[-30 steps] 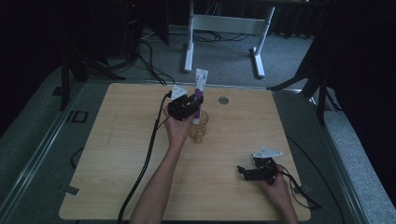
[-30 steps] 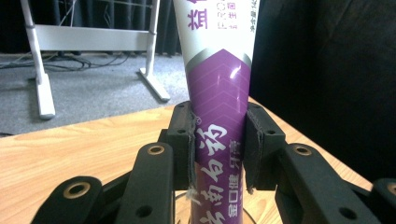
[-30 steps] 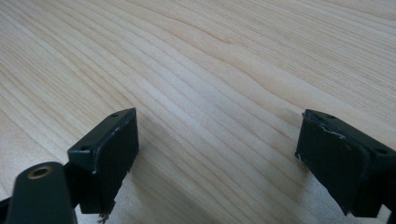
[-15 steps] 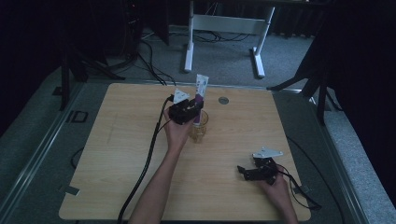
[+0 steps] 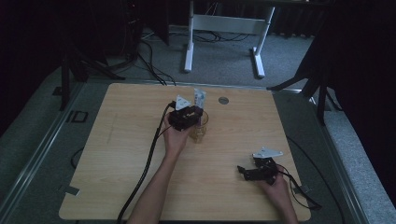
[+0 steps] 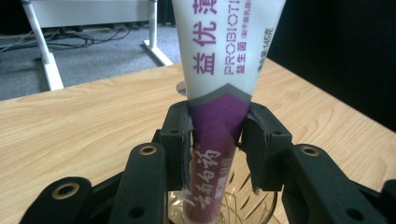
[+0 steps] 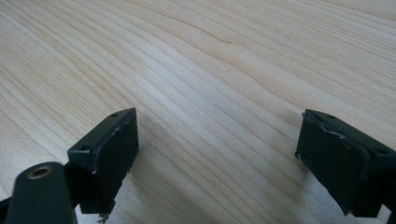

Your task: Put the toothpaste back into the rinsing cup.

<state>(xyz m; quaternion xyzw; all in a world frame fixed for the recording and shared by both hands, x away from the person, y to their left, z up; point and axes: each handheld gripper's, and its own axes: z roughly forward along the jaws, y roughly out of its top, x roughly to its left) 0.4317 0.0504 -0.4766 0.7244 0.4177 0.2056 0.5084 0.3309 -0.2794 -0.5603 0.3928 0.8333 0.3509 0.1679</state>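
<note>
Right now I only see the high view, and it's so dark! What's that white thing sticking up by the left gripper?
Observer: In the left gripper view it's a tube, white on top and purple below with printed writing. Its lower end stands in a clear glass.
Operator: Is the gripper squeezing it?
Observer: The left gripper has just been opening its jaws. The tube stands upright between them, with the pads close beside it.
Operator: What about the other gripper?
Observer: The right gripper has its jaws wide apart, with bare wooden table between them.
</note>
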